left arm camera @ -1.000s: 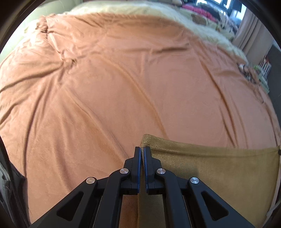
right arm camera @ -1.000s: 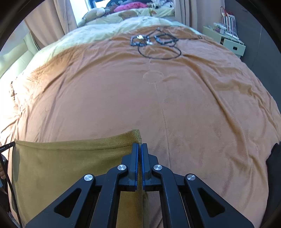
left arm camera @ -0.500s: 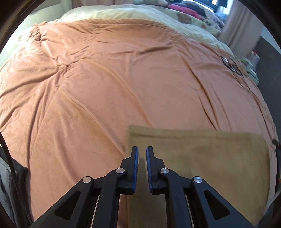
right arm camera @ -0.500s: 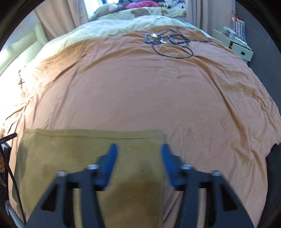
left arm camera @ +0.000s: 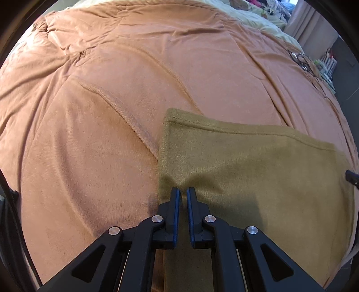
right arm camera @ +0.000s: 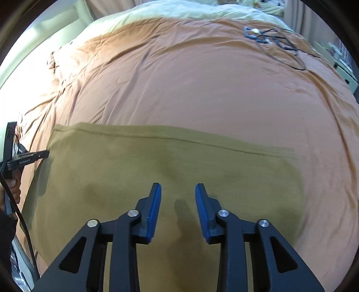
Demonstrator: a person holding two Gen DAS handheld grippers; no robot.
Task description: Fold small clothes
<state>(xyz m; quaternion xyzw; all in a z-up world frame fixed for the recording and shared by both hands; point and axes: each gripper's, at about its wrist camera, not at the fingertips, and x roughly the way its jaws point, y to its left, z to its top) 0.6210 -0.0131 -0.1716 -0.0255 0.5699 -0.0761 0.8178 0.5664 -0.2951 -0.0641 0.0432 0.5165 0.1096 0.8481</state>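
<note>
An olive-brown cloth (left arm camera: 258,161) lies flat on the orange blanket, its hemmed far edge straight. My left gripper (left arm camera: 182,191) hovers over the cloth's near left part with its jaws a narrow slit apart and nothing pinched between them. In the right wrist view the same cloth (right arm camera: 157,157) spreads wide. My right gripper (right arm camera: 178,186) hangs above its middle, jaws apart and closing, with only flat cloth below them. The left gripper's tip (right arm camera: 46,154) shows at the cloth's left edge.
The orange blanket (left arm camera: 134,78) covers the bed all round the cloth, creased at the far left. Black cables (right arm camera: 276,45) lie at the far right of it. A pale duvet (right arm camera: 179,11) is beyond. A hand (right arm camera: 13,188) shows at the left edge.
Both grippers let go of the cloth's far corners and drew back over it. The cloth now lies flat. The right jaws opened wide, then narrowed, and shifted toward the cloth's middle.
</note>
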